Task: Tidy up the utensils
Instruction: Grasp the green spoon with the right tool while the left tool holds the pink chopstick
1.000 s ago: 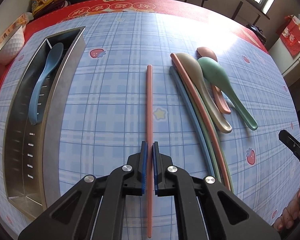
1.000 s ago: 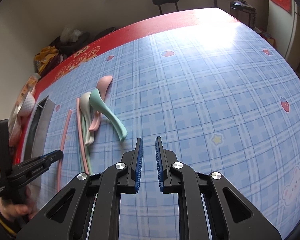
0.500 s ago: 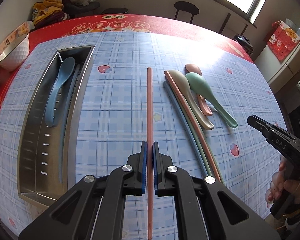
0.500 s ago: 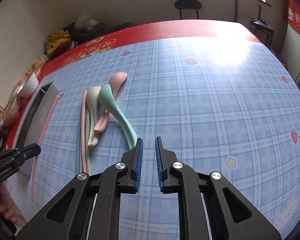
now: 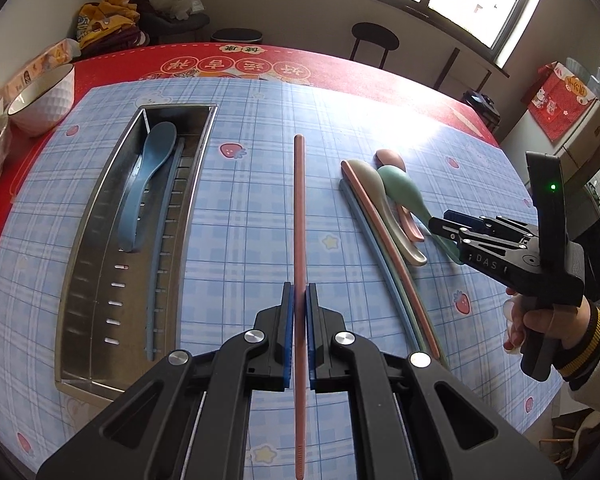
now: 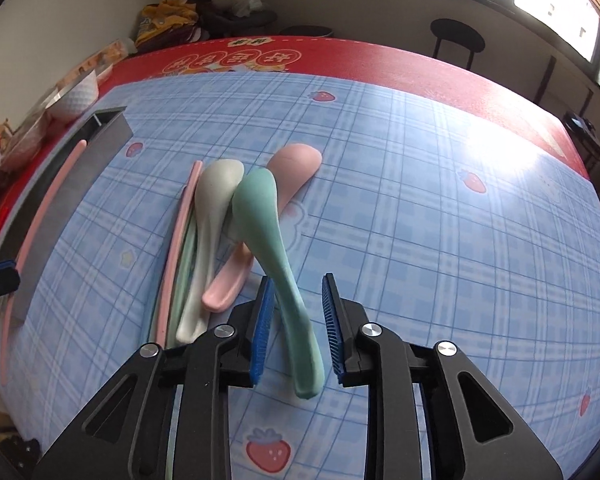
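My left gripper (image 5: 299, 296) is shut on a long pink chopstick (image 5: 299, 208) and holds it above the blue checked cloth, to the right of the metal tray (image 5: 80, 240). In the tray lie a blue spoon (image 5: 148, 184) and a blue chopstick (image 5: 162, 248). My right gripper (image 6: 298, 280) hangs over the pile of utensils. Its jaws are opening, and the green spoon (image 6: 260, 216) has its handle between them, with the pads clear of it. A beige spoon (image 6: 216, 200), a pink spoon (image 6: 296, 164) and a second pink chopstick (image 6: 180, 240) lie beside it.
A white bowl (image 5: 44, 100) and snack packets stand at the far left on the red tablecloth (image 5: 340, 68). A stool (image 5: 374, 40) stands beyond the table. A hand in a cream sleeve (image 5: 560, 320) holds the right gripper at the table's right edge.
The left gripper has risen with the pink chopstick. The right gripper has moved left over the spoons and rolled, and its jaws have widened around the green spoon's handle.
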